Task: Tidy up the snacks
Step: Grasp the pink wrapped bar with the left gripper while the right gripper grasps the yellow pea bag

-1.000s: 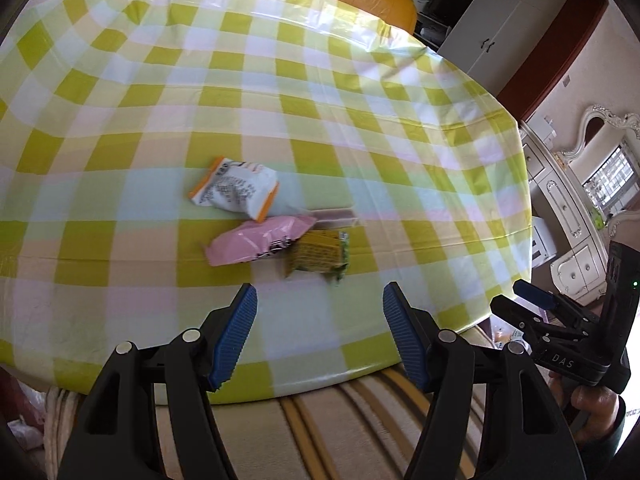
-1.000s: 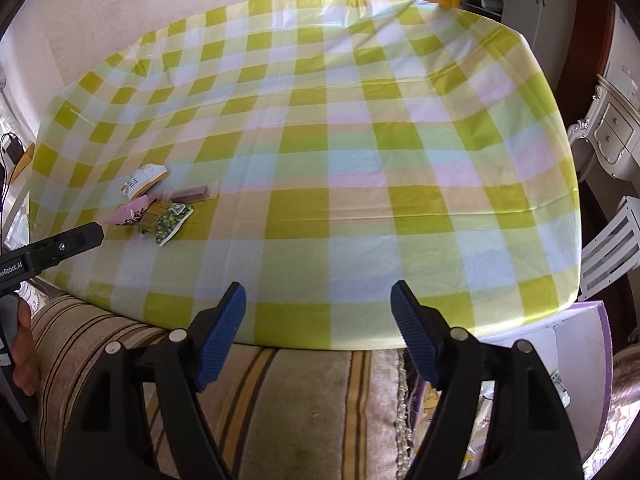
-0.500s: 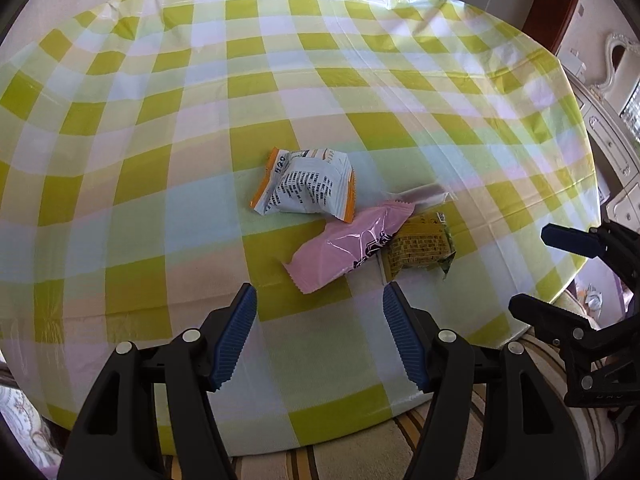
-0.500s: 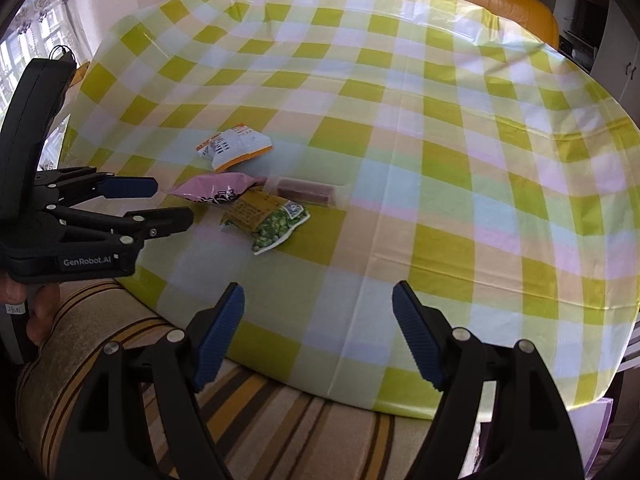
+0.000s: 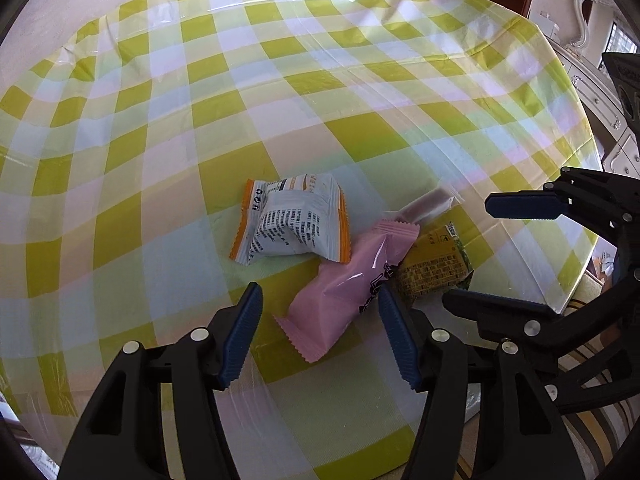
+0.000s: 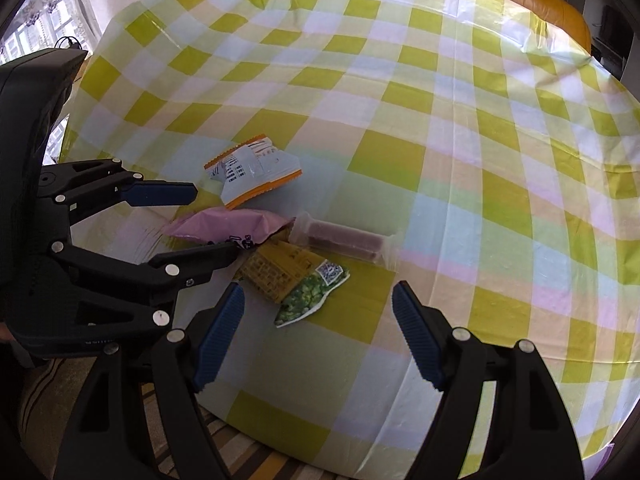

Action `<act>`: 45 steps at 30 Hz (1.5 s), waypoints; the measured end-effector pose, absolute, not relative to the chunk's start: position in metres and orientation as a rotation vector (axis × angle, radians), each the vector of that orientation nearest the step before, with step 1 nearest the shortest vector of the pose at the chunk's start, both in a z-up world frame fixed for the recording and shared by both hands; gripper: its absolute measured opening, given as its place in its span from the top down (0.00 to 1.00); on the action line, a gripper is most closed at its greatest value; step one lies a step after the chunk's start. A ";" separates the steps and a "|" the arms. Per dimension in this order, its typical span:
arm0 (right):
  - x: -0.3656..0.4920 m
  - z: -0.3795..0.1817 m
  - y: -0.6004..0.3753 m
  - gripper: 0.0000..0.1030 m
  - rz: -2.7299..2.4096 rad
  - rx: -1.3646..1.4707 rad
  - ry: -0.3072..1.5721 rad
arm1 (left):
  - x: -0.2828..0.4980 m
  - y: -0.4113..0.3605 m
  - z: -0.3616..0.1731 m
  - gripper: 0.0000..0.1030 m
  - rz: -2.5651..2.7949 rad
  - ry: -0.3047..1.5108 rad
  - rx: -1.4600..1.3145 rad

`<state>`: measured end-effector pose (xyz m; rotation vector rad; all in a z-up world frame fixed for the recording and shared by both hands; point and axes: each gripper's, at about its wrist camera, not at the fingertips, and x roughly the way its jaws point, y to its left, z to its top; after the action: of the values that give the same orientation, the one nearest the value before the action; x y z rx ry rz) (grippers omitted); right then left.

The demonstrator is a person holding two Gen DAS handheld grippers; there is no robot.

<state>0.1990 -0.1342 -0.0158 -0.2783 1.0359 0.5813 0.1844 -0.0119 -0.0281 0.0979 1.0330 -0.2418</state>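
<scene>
Hovering both sets of tongs over the snack pile near the front edge of the table [image 5: 168, 128], nothing grabbed yet. Left tongs [image 5: 320, 338] spread wide and empty, lined up right on the pink packet [image 5: 352, 284]. Right tongs [image 6: 318, 338] also wide apart, empty, sitting just short of the yellow-green packet [image 6: 296, 280]. White-and-orange packet [image 5: 294, 222] lying just behind the pink one, touching or nearly so; clear-wrapped brown bar [image 6: 344, 240] off to the side of the pile. Pink packet overlapping the yellow-green one, so kinda messy. Looks like the approach-and-pick step, sorting barely begun. Probably next: dropping the left tongs lower around the pink packet and squeezing gently, crinkly wrapper likely to slide otherwise.
</scene>
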 end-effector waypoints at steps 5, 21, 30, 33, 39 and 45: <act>0.205 -0.018 -0.128 0.26 0.596 -0.275 1.034 | 0.191 -0.007 -0.031 0.60 -0.284 1.031 0.046; 0.231 -0.017 -0.136 0.26 0.556 -0.221 1.018 | 0.197 0.004 -0.032 0.72 -0.283 1.016 -0.017; 0.215 -0.017 -0.119 0.29 0.614 -0.330 0.985 | 0.195 0.006 -0.032 0.73 -0.284 1.005 -0.045; 0.218 -0.020 -0.120 0.38 0.631 -0.298 1.007 | 0.195 0.007 -0.032 0.73 -0.284 1.004 -0.048; 0.215 -0.018 -0.122 0.54 0.682 -0.260 1.030 | 0.190 0.010 -0.033 0.77 -0.278 1.000 -0.069; 0.222 -0.021 -0.123 0.49 0.653 -0.265 1.036 | 0.186 0.015 -0.033 0.78 -0.279 1.006 -0.110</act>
<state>0.2222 -0.1226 -0.0210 -0.2648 1.0356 0.6533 0.1857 0.0153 -0.0331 -0.1102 1.0058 -0.2792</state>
